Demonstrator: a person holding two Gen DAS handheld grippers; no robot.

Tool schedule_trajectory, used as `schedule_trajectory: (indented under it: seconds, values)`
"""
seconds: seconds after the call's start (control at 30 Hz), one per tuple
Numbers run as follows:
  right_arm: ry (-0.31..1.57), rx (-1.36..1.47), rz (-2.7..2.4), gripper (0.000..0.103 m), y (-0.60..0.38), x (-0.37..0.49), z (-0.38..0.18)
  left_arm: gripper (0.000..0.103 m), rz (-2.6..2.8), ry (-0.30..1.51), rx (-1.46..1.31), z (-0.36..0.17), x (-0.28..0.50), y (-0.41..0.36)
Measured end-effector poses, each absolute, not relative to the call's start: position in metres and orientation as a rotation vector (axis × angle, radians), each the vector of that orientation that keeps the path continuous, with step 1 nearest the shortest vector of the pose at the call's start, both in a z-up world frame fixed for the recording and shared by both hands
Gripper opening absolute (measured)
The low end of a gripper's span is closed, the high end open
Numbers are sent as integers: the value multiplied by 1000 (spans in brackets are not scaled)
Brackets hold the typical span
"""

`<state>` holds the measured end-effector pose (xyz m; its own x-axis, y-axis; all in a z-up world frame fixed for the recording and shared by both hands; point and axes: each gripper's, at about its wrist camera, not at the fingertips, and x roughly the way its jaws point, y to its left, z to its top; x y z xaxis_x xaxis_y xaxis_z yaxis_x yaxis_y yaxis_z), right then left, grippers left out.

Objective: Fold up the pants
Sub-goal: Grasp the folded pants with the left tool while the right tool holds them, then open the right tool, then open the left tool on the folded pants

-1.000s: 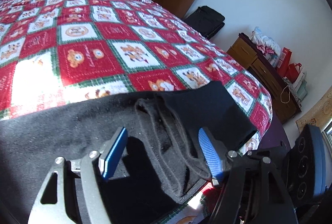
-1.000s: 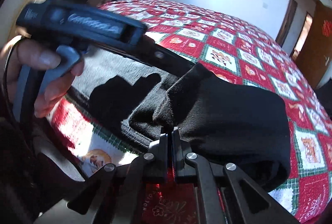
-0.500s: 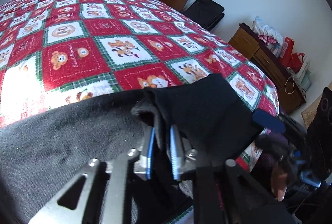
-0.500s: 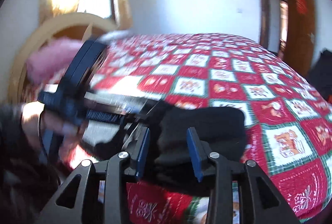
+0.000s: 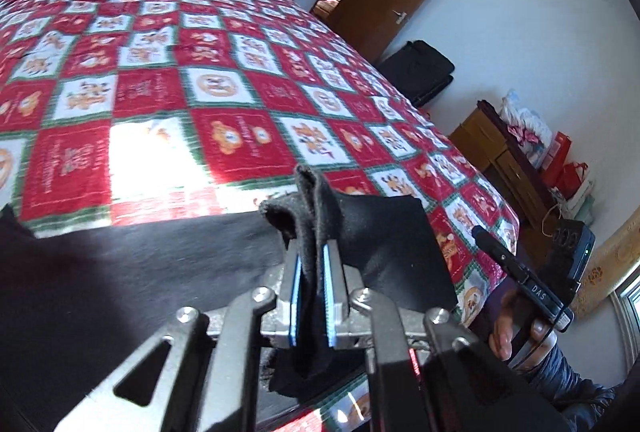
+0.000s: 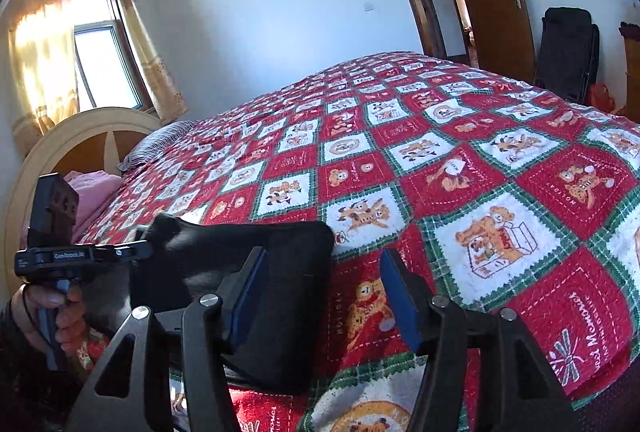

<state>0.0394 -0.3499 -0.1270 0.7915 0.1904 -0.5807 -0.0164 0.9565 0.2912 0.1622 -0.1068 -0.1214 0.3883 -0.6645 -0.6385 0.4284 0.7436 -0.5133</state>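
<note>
Left wrist view: left gripper is clamped on a bunched ridge of the black pants, blue pads pressed into the cloth from both sides. The pants lie along the near edge of the bed, on the red checkered quilt; the pinched fold stands up above the fingers, the rest spreads flat to the left and runs out of frame. Lower part of the fold is hidden behind the gripper linkage. Far right, the other tool and the hand holding it are partly cut off.

Right wrist view: right gripper has its jaws spread wide, nothing between them; the left pad sits against the folded end of the pants, the right pad is over bare quilt. The left gripper shows from the side, its tips buried in the fabric. Gift bags on the dresser: contents too small to tell.
</note>
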Motion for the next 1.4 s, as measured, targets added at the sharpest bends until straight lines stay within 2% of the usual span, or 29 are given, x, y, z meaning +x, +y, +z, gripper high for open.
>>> schedule_trajectory:
  seconds: [0.47,0.57,0.63,0.83,1.0,1.1,1.13,1.17,1.23,1.3,1.37,1.4]
  values:
    - [675,-25,339,60,-273,23,-137,10,-600,1001,-375,-167,164,-72]
    - [859,-91,373,62,-254,37,-164,11,-598,994,-370,-168,163,-70]
    - [885,-155,338,62,-247,41,-172,11,-597,995,-363,-168,160,-70]
    - [842,-60,383,62,-257,39,-158,14,-601,991,-360,-170,154,-64]
    - [805,60,366,64,-257,73,-144,17,-599,977,-355,-171,157,-65]
    - [966,77,278,66,-254,112,-170,19,-604,977,-368,-171,159,-62]
    - [969,103,263,66,-257,117,-175,20,-605,976,-375,-170,159,-61]
    - [946,116,262,66,-258,117,-173,23,-601,972,-380,-168,158,-58]
    - [933,89,265,66,-254,111,-164,35,-578,949,-376,-160,155,-49]
    - [887,72,246,66,-251,104,-155,59,-562,897,-360,-148,148,-36]
    - [861,61,257,66,-241,99,-146,70,-520,849,-320,-138,141,-20]
    - [852,59,293,66,-231,98,-141,71,-497,832,-295,-134,137,-12]
